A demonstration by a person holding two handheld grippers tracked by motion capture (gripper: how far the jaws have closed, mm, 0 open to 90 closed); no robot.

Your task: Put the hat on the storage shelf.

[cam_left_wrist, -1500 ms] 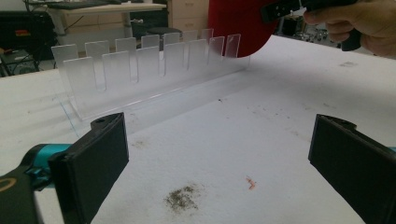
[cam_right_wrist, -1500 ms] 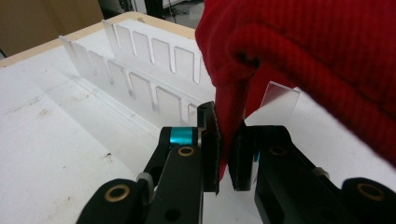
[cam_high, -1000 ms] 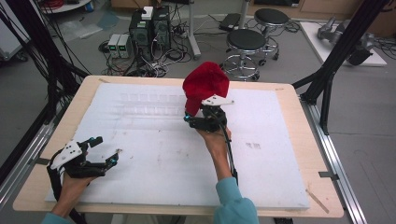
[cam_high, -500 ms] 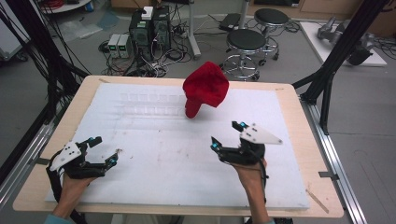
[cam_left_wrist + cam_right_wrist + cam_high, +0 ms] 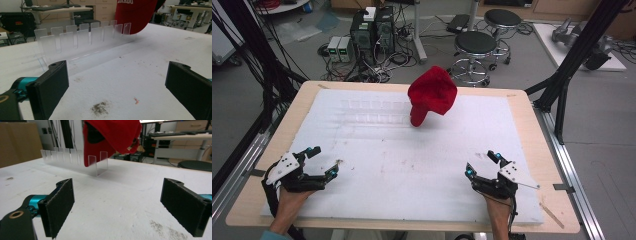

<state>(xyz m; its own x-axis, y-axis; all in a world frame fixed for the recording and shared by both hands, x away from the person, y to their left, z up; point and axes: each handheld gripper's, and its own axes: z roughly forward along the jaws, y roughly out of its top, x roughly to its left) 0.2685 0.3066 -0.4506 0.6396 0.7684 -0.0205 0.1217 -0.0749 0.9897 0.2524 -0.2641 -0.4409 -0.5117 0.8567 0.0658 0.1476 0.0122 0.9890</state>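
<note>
Both grippers, the left gripper (image 5: 323, 163) and the right gripper (image 5: 482, 164), are held with jaws spread wide and empty at the near edge of the table (image 5: 532, 125). A red cap (image 5: 432, 94) is hung on the far end of the clear rack (image 5: 372, 111); hands are best kept low and well apart from it, so the rack is not knocked.
</note>
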